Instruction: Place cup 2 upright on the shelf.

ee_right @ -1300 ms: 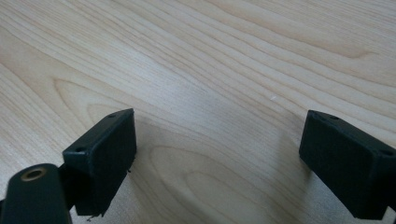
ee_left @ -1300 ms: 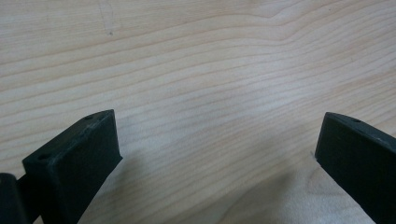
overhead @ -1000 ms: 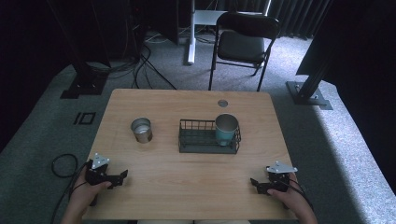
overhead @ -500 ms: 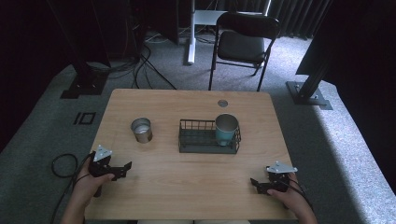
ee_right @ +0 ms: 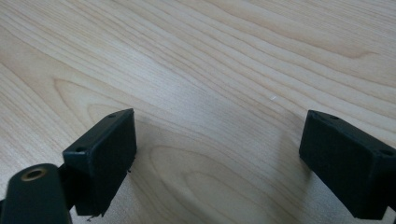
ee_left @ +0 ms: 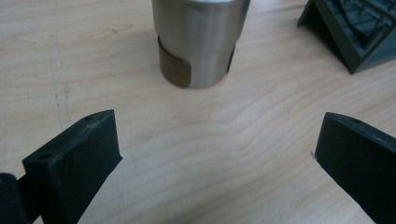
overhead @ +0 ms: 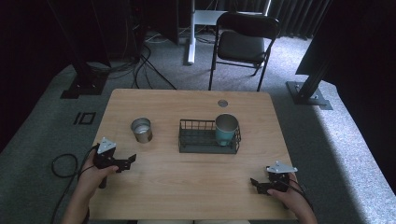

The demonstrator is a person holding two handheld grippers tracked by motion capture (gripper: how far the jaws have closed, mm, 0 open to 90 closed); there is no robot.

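A: The left gripper (overhead: 125, 161) has its jaws spread wide, and the steel cup (ee_left: 198, 39) stands just ahead of them, dead centre, not yet between them.

B: Risk?

A: Coming in low, a jaw tip could nudge the base and tip or skid it toward the wire basket (overhead: 208, 136) on its right.

B: And the right gripper (overhead: 258, 184)?

A: Jaws apart over bare table (ee_right: 224, 70), holding nothing.
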